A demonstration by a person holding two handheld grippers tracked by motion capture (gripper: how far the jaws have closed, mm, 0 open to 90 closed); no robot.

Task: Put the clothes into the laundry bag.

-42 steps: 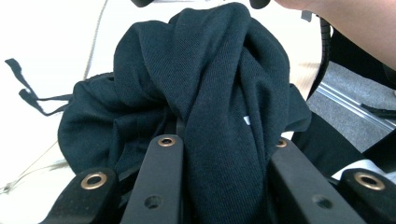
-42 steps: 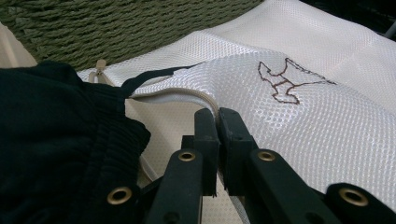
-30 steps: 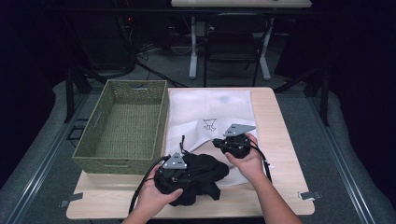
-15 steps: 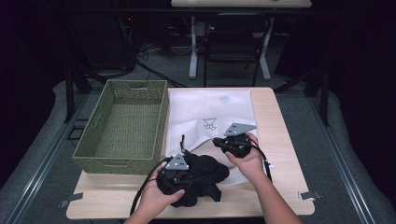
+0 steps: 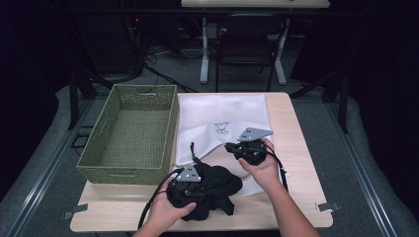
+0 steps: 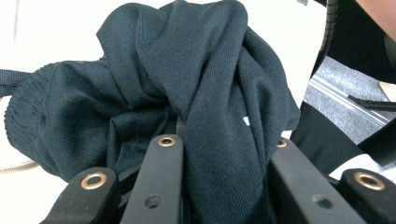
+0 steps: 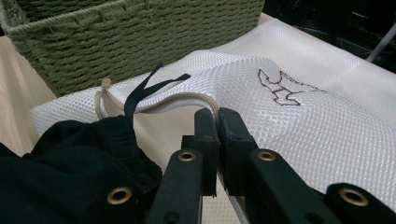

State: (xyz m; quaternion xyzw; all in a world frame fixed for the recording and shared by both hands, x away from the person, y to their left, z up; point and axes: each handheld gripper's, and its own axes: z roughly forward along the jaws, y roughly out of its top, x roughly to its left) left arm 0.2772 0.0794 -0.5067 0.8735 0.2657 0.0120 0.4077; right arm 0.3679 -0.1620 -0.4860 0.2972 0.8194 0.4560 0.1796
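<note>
A black garment [image 5: 217,183] lies bunched at the table's front, partly in the mouth of a white mesh bag [image 5: 222,113]. My left gripper [image 5: 205,186] is shut on the dark garment [image 6: 187,70], whose cloth is gathered between its jaws [image 6: 224,135]. My right gripper [image 5: 233,148] is shut on the zipped rim of the mesh bag [image 7: 303,126], with the jaws [image 7: 217,114] pinched close together and holding the opening raised. The garment [image 7: 79,149] sits just below that raised edge. A black drawstring hangs over the bag's rim.
A green woven basket [image 5: 128,133] stands on the table's left half, close beside the bag; its wall [image 7: 140,32] fills the back of the right gripper view. Bare wooden tabletop [image 5: 296,128] shows along the right edge. Chairs and desk legs stand behind the table.
</note>
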